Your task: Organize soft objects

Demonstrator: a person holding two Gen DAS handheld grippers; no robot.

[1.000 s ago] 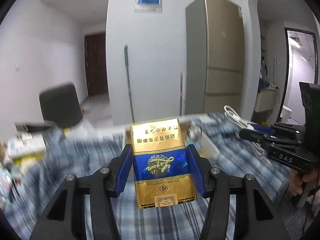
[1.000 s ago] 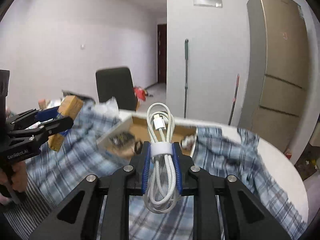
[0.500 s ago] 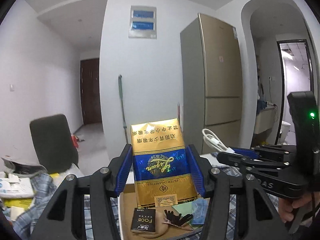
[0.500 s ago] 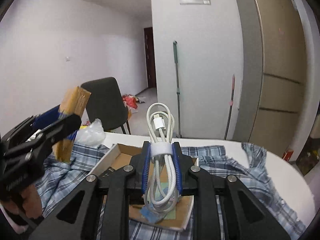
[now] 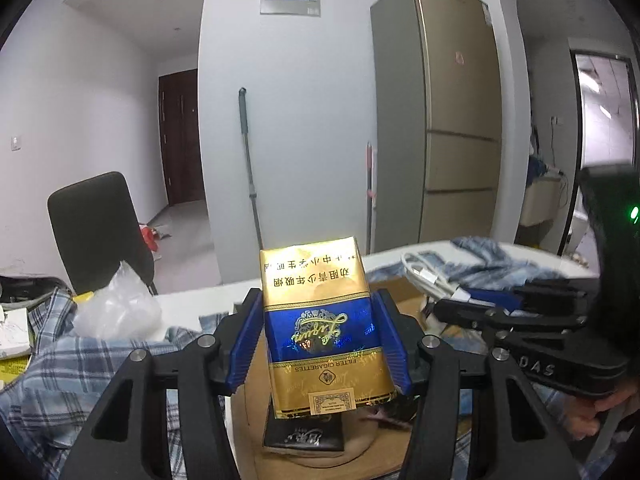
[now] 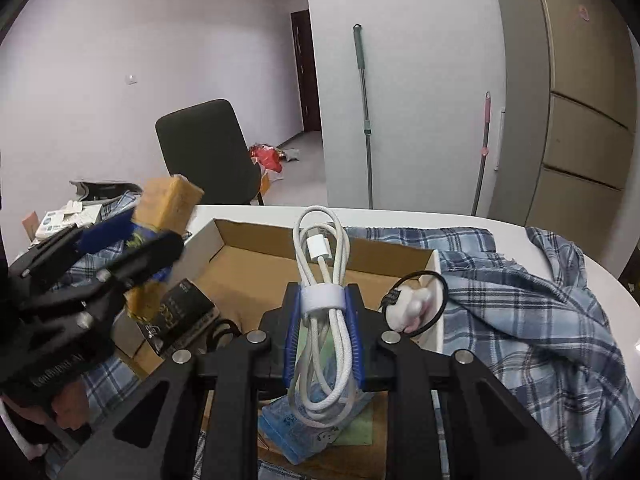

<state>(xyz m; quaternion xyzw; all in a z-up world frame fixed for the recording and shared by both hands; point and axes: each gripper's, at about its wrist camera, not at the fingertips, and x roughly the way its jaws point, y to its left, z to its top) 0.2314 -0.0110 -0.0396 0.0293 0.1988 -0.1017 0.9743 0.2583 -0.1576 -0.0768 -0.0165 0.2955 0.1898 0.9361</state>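
Clamping a gold-and-blue cigarette pack (image 5: 320, 328) between its blue pads, the left gripper (image 5: 318, 338) fills the lower centre of the left wrist view, with the pack standing upright and its print upside down. Below it lies an open cardboard box (image 6: 256, 256) on a bench (image 6: 600, 272) draped with a blue plaid shirt (image 6: 540, 320). In the right wrist view, the right gripper (image 6: 323, 332) sits low in the middle of the frame, its jaws drawn close and pinching a coiled white charging cable (image 6: 322, 264) bound with a white strap. That coil hangs over the box, above a blue packet (image 6: 296, 436) and a green sheet (image 6: 356, 428). A black hair tie with a pale charm (image 6: 412, 304) rests at the box's right wall, and a black pack (image 6: 180, 316) lies at its left. A black chair (image 6: 204, 148) stands in the upper left.
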